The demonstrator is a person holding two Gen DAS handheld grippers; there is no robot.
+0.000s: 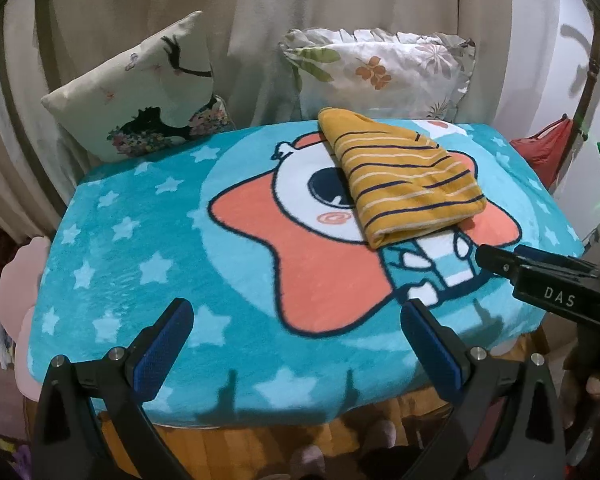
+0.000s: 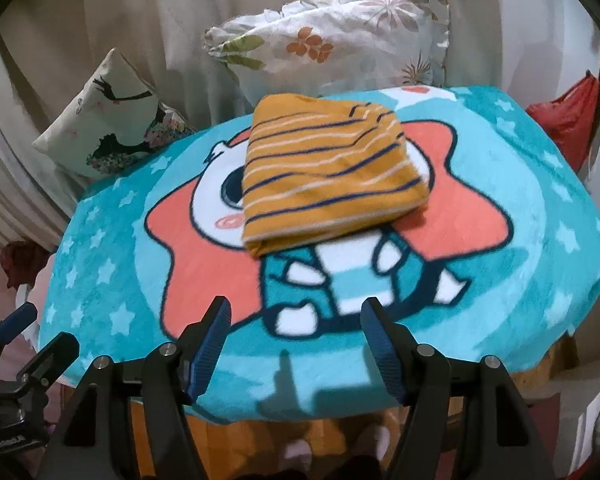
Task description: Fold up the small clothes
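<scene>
A small mustard-yellow garment with navy and white stripes point(image 1: 410, 178) lies folded into a thick rectangle on the far right part of a teal cartoon blanket point(image 1: 140, 240). It also shows in the right wrist view point(image 2: 332, 176). My left gripper point(image 1: 298, 312) is open and empty over the blanket's near edge, well short of the garment. My right gripper point(image 2: 296, 312) is open and empty, low over the blanket just in front of the garment; it shows at the right edge of the left wrist view point(image 1: 500, 258).
The blanket point(image 2: 520, 208) covers a small table. Two pillows lean on the curtain behind it: a bird-print one point(image 1: 140, 92) and a floral one point(image 1: 380, 68). A red bag point(image 1: 544, 148) hangs at the right. The left gripper shows at lower left point(image 2: 32, 344).
</scene>
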